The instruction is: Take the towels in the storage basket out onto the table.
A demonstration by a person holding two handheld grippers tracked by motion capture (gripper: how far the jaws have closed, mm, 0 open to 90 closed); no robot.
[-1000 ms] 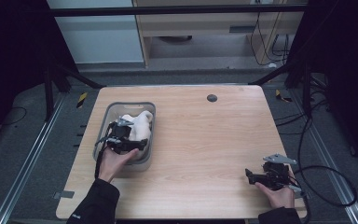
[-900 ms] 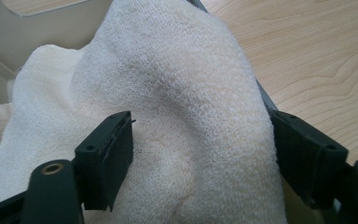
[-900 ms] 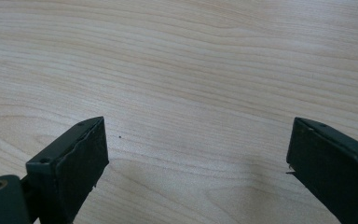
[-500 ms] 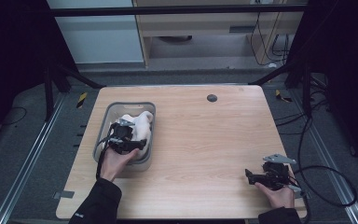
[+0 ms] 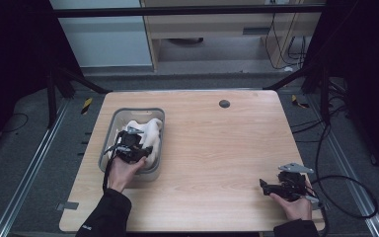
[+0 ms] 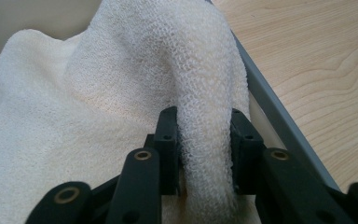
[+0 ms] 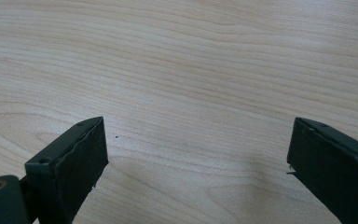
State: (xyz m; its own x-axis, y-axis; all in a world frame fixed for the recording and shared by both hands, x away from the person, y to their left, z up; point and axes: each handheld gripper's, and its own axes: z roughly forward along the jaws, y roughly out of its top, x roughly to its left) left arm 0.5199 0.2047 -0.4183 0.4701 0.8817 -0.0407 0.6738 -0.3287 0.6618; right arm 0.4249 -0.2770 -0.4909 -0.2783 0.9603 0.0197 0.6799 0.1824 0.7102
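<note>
So far the work looks barely begun, going by how things lie. Nearest, at about five o'clock on the desk (image 5: pixel 217 163), the right gripper (image 5: pixel 262 183) rests idle in the person's hand, its jaws spread wide over bare wood with nothing between them; the right gripper view shows only the grain under them.

Over at about nine o'clock, the left gripper (image 5: pixel 137 140) reaches into the tub (image 5: pixel 159 140). Its jaws have just been closing, and the left gripper view shows them clenched on a raised fold of the cloth (image 6: pixel 121 84), which bulges up between the black pads. So the grasp seems made. The cloth is cream, loosely woven, and lies bunched inside the tub, heaped toward the tub's far end at twelve o'clock, none of it yet out on the desk.

What is left, as I judge it, is everything after the pinch: lifting the cloth clear of the grey rim and setting it wherever it is meant to go, perhaps with the right gripper helping once it comes out.

Farther off, at about twelve o'clock, a small dark round spot (image 5: pixel 224 103) sits near the desk's far edge.

No brand, label or writing can be read on the cloth, tub, grippers or desk.
</note>
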